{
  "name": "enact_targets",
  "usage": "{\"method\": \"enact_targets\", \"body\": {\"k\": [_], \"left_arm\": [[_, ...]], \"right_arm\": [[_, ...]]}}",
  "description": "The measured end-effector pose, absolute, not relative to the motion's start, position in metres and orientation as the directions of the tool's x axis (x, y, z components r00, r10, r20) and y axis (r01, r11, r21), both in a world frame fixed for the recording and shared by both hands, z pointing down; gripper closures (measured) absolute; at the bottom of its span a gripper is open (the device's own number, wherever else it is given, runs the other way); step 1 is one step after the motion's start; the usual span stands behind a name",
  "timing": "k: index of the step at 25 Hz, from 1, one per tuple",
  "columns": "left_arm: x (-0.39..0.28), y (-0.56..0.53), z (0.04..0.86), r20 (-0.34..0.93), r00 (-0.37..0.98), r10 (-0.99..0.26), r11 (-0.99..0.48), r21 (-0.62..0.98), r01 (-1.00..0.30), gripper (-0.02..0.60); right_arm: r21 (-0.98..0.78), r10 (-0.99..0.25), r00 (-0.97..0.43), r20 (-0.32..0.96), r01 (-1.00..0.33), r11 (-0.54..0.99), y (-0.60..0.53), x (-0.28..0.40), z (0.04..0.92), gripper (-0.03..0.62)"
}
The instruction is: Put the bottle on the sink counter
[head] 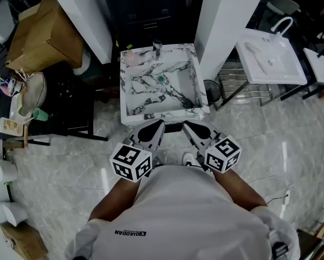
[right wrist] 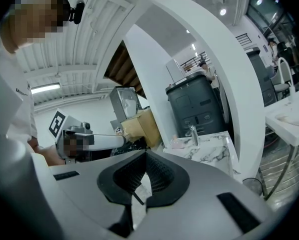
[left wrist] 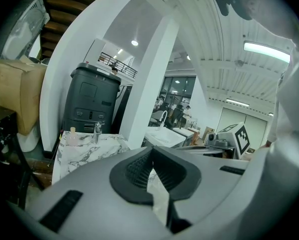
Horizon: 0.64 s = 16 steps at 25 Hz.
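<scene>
Left tool [head: 160, 124] and right tool [head: 186, 124] are shown clenched, empty, before the marble sink [head: 151, 113]; the pink bottle [head: 130, 57] is seen on its counter.

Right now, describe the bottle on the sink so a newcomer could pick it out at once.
Find the white, dark-veined marble sink at the centre of the head view. On its back rim stands a chrome faucet; the bottle sits left of it, in the back left corner. It is the only pale pink thing on the rim.
</scene>
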<state>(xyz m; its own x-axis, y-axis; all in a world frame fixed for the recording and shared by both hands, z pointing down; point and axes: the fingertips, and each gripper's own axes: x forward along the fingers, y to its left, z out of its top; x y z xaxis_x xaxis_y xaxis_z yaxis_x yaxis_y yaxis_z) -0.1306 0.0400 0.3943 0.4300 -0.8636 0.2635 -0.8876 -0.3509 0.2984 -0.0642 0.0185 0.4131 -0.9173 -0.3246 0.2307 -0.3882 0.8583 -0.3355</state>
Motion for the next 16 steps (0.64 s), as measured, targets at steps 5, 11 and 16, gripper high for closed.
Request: {"method": "enact_targets", "body": {"k": [5,11,16], "left_arm": [[-0.1313,0.0394,0.3939,0.266,0.431,-0.862,-0.352,0.297,-0.888,0.566],[-0.1315,0.0396,0.3952,0.267,0.43,-0.863,-0.35,0.298,-0.888,0.566],[-0.133,0.039,0.3936,0.269,0.43,-0.862,-0.35,0.297,-0.888,0.566]], "right_arm": [[-0.337,-0.329,-0.916,0.228,-0.392,0.856,0.0172,-0.0648,0.4119,0.554],[-0.337,-0.331,-0.916,0.226,-0.392,0.856,0.0173,-0.0649,0.4119,0.554],[-0.34,-0.33,-0.916,0.226,-0.392,0.855,0.0168,-0.0671,0.4107,0.554]]}}
